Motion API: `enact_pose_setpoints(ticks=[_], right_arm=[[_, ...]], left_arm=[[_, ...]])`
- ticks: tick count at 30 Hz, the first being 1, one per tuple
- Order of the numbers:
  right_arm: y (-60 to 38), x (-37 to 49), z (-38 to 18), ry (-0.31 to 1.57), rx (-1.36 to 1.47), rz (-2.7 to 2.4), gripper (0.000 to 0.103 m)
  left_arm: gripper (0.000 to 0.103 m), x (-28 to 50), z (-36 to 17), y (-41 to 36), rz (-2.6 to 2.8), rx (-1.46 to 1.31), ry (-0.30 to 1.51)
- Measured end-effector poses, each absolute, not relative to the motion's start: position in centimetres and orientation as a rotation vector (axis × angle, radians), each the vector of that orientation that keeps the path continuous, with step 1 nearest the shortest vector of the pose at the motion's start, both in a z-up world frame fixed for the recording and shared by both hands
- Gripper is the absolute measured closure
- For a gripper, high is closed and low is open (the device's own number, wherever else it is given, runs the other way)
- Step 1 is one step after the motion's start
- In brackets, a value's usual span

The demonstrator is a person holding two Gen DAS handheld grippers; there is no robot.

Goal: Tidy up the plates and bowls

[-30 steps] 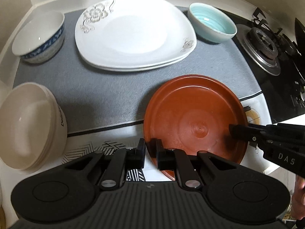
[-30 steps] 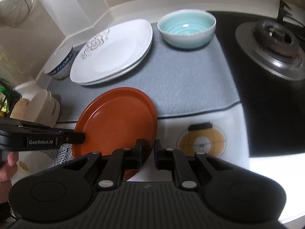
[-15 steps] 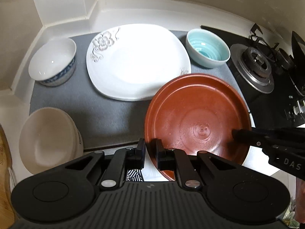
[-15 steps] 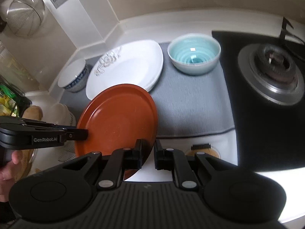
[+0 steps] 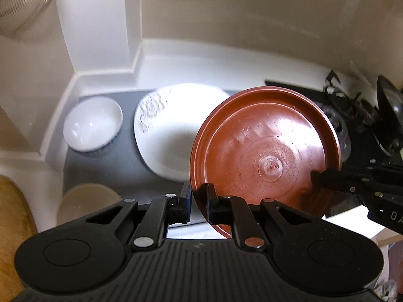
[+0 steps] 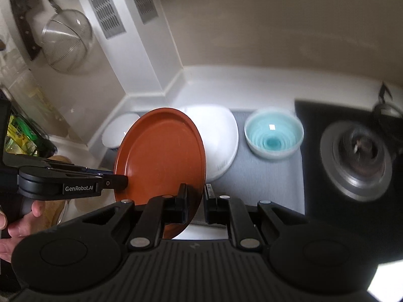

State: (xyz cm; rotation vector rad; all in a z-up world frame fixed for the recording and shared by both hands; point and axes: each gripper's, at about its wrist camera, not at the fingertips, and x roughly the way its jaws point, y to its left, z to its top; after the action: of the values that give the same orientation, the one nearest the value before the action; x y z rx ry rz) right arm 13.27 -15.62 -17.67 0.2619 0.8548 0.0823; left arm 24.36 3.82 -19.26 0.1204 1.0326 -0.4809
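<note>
Glossy round reddish-brown plate (image 5: 264, 151), raised rim, ringed centre.

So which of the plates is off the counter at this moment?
The reddish-brown round plate, gripped at opposite rim edges by the left gripper and the right gripper. The white floral square plates lie on the grey mat.

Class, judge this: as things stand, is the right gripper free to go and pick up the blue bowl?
Probably not: the right gripper is shut on the brown plate, though the path to the blue bowl looks open.
</note>
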Motion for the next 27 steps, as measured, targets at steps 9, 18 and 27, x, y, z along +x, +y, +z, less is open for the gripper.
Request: enact_pose_setpoints(ticks=[9, 18, 27], right_arm=[[-15.0, 14.3, -13.7, 0.736, 0.212, 0.085, 0.089], [-15.3, 17.6, -15.3, 0.723, 0.248, 0.069, 0.089], [-15.3, 21.5, -20.2, 0.738, 0.248, 0.039, 0.089]], left_arm=[[0.09, 24.6, -15.4, 4.8, -0.486, 0.075, 0.935], [0.09, 28.1, -16.5, 3.8, -0.436, 0.046, 0.949], [0.09, 31.5, -20.2, 2.9, -0.384, 0.018, 1.002]])
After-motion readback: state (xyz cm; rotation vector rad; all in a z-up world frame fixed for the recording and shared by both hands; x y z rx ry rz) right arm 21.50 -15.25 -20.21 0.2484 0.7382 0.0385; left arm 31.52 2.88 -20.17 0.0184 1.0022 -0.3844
